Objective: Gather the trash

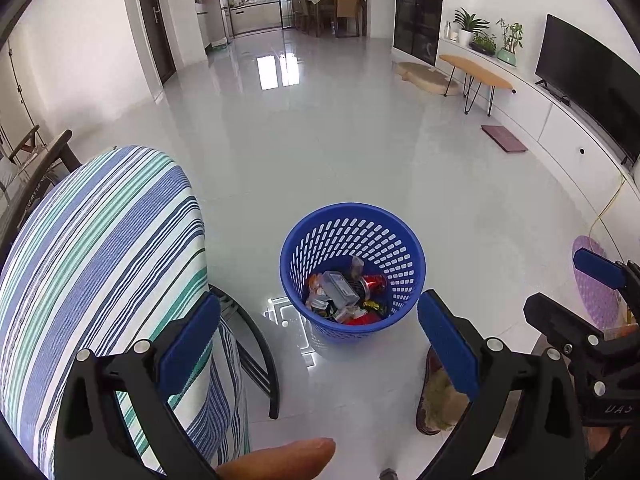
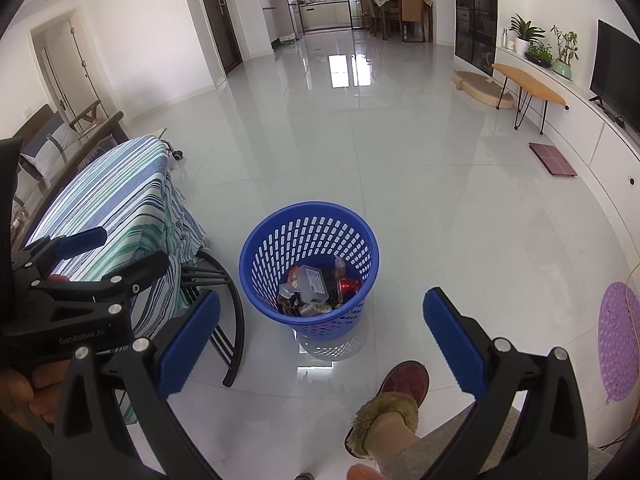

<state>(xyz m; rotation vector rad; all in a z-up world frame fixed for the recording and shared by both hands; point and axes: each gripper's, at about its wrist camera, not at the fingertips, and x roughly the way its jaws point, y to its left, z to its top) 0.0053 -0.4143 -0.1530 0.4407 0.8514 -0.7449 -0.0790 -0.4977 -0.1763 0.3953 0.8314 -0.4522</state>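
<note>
Trash (image 1: 347, 295) lies heaped in a blue basket (image 1: 296, 276) on the glossy floor (image 1: 320, 140), seen from the left wrist between the released, empty jaws of the left gripper (image 1: 318, 344), beside a striped-cloth surface (image 1: 100, 248). From the right wrist, the right gripper (image 2: 320, 334) likewise hangs spread and empty above the basket, a slippered foot (image 2: 394, 396) nearby. The drop-off step looks complete; any next move calls for finding remaining litter, none being visible on the floor.

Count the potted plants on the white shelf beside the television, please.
3: a white pot farthest from the television, a low dark planter in the middle, a green pot nearest it. Others may be hidden.
</note>
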